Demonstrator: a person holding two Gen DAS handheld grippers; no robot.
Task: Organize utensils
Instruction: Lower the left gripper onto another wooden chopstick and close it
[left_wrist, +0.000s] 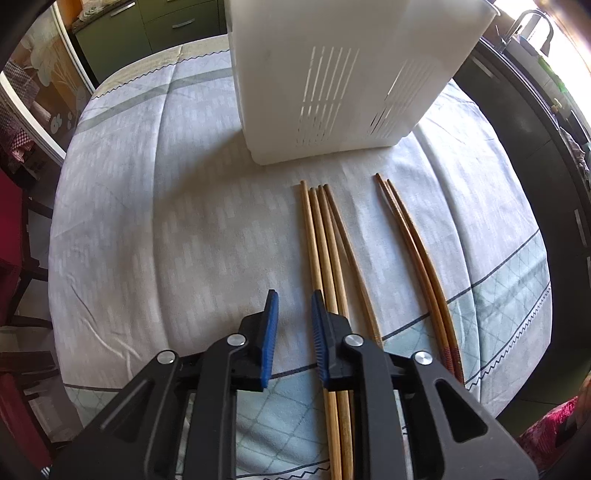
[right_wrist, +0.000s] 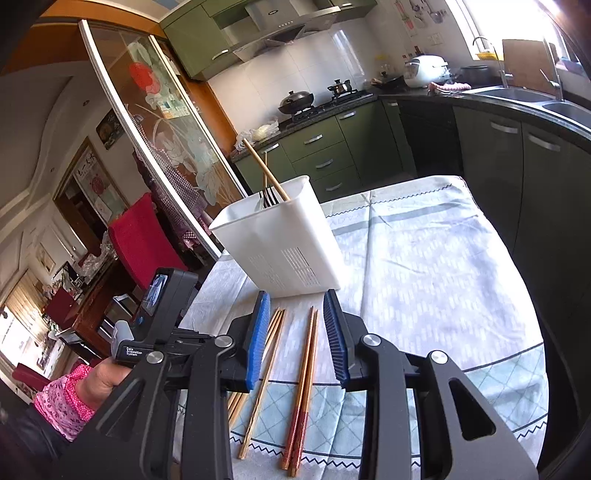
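A white slotted utensil holder (left_wrist: 343, 74) stands on the clothed table; in the right wrist view (right_wrist: 280, 240) it holds a fork (right_wrist: 267, 197) and chopsticks (right_wrist: 264, 168). Several light wooden chopsticks (left_wrist: 325, 243) lie before it, with a darker red-ended pair (left_wrist: 417, 251) to their right. My left gripper (left_wrist: 293, 306) is open and empty, just left of the light chopsticks. My right gripper (right_wrist: 297, 306) is open and empty, held above the red-ended pair (right_wrist: 306, 373) and the light chopsticks (right_wrist: 271, 343).
The table (left_wrist: 166, 221) has a pale blue patterned cloth. A red chair (right_wrist: 144, 240) and a glass sliding door (right_wrist: 166, 147) stand to the left. Green kitchen cabinets (right_wrist: 332, 147) and a dark counter with a sink (right_wrist: 517, 96) run behind and right.
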